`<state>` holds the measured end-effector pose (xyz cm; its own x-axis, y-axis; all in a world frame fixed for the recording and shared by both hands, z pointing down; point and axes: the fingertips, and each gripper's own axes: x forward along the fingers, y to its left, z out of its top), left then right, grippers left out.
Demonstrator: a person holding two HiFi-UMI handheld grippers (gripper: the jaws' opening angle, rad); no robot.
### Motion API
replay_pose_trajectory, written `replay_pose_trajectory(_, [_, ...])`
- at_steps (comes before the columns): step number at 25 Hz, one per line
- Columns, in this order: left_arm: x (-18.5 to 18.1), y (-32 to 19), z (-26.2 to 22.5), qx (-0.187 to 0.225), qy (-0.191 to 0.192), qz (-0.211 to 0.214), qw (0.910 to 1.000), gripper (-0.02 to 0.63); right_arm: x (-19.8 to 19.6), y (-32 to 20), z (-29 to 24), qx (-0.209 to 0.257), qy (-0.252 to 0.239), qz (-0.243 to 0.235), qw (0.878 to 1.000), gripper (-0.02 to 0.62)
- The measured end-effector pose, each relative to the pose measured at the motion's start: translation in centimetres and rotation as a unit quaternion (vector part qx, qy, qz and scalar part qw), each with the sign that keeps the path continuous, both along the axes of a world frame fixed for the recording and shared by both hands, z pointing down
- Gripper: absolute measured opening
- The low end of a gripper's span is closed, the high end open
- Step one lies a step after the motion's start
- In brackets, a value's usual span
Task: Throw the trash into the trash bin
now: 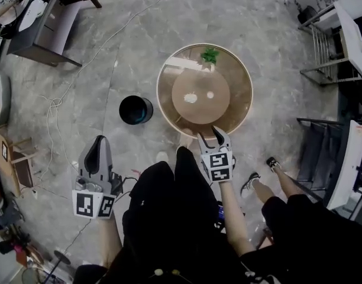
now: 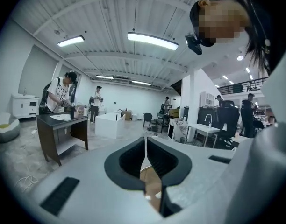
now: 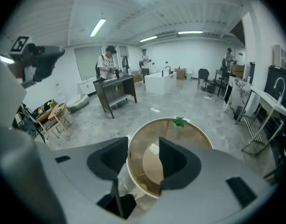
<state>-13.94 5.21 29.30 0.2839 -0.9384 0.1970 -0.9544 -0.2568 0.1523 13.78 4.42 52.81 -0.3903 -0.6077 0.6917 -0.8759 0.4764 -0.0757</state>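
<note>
A round glass-topped table (image 1: pixel 243 108) stands on the grey floor, with a crumpled white piece of trash (image 1: pixel 190 98) near its middle and a smaller white scrap (image 1: pixel 210 94) beside it. The black trash bin (image 1: pixel 135 110) stands on the floor just left of the table. My right gripper (image 1: pixel 210 135) hovers at the table's near edge, open and holding nothing. In the right gripper view the white trash (image 3: pixel 153 148) shows on the table (image 3: pixel 199 129), in line with the gap of that gripper (image 3: pixel 143 146). My left gripper (image 1: pixel 99 142) is off to the left of the bin, shut and empty (image 2: pixel 145 143).
A small green plant (image 1: pixel 209 55) sits at the table's far edge. A dark desk (image 1: pixel 45 22) stands far left, and a cable (image 1: pixel 57 102) trails across the floor. Black chairs (image 1: pixel 323 158) and a seated person's legs (image 1: pixel 270 194) are on the right.
</note>
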Motion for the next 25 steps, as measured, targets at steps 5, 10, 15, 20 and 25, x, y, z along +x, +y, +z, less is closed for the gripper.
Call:
replay_pose_trajectory(5, [-1.0,0.8,2.5,-0.055,-0.022,-0.057,0.9966,0.017,0.4,-4.6,9.2,-0.043,0.068,-0.037,0.996,0.196])
replay_pose_trajectory(10, [-2.4,1.1,5.9,-0.109,-0.019,-0.103,0.9885,0.017,0.4,-8.3,17.0,-0.09,0.095,-0.058,0.99,0.186])
replay_pose_trajectory(15, [-2.7,0.5,10.3,-0.161,-0.003,-0.108,0.9809,0.017,-0.3,-10.6,23.7,-0.139,0.104,-0.055,0.983,0.175])
replay_pose_trajectory(20, [-2.6,0.0,14.4,-0.2,0.003,-0.099,0.9749,0.017,-1.5,-12.1,29.8,-0.182,0.084,-0.019,0.979,0.167])
replay_pose_trajectory(25, [-3.5,1.1,16.7,-0.235,0.009,-0.099,0.9668,0.017,-2.0,-12.1,33.8,-0.21,0.079,0.008,0.974,0.162])
